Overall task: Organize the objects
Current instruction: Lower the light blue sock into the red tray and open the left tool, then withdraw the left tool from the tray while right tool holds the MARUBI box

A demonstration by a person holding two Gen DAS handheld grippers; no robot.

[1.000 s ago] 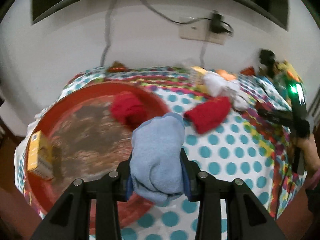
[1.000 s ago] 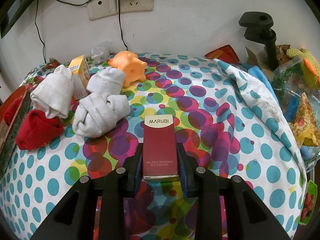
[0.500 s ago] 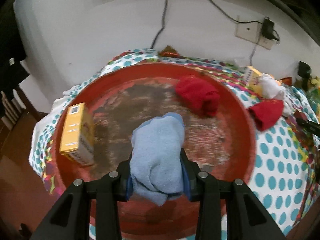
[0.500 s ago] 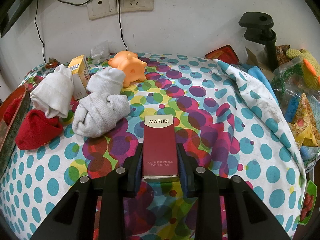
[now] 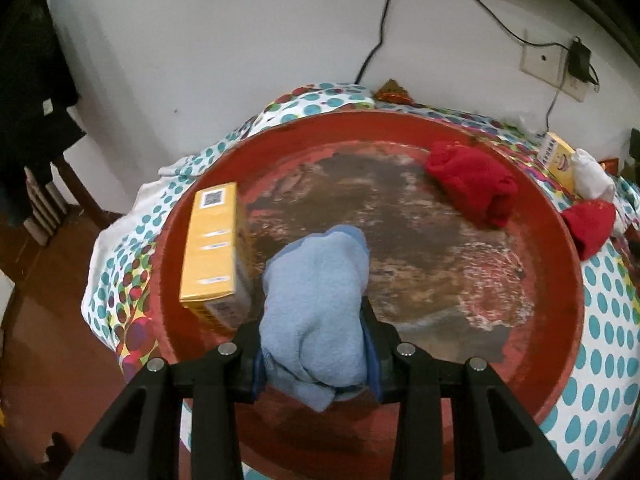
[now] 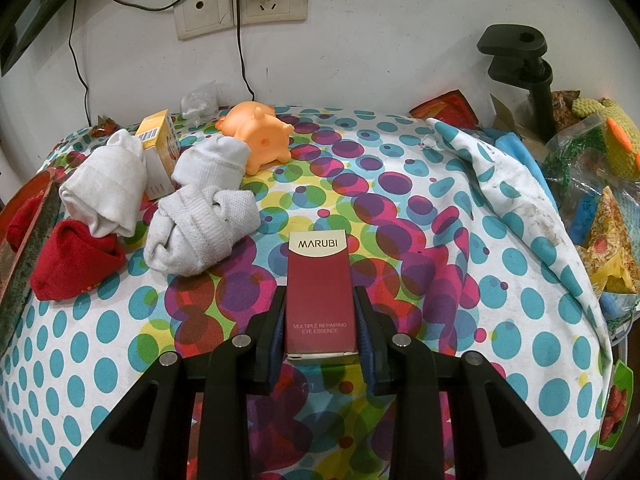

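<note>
Left wrist view, items by size.

1. Red basin (image 5: 560, 264): round and worn, on the dotted tablecloth (image 5: 600, 320); judged to be the collecting place.
2. Yellow box (image 5: 210, 248): lies inside the basin by its left wall, apparently already sorted.
3. Blue sock (image 5: 316, 300): bundled, pinched between the pads of the left gripper (image 5: 314, 350), hanging over the basin floor just beside the yellow box, likely for release there.
4. Red sock (image 5: 472, 184): rests inside, near the far right rim.

Right wrist view.

5. White socks (image 6: 200, 232): heaped on the cloth, not yet sorted.
6. Maroon carton (image 6: 320, 300): clamped lengthwise in the right gripper (image 6: 320, 336), over the cloth, probably waiting its turn.
7. Orange pig toy (image 6: 260, 136): near the wall.
</note>
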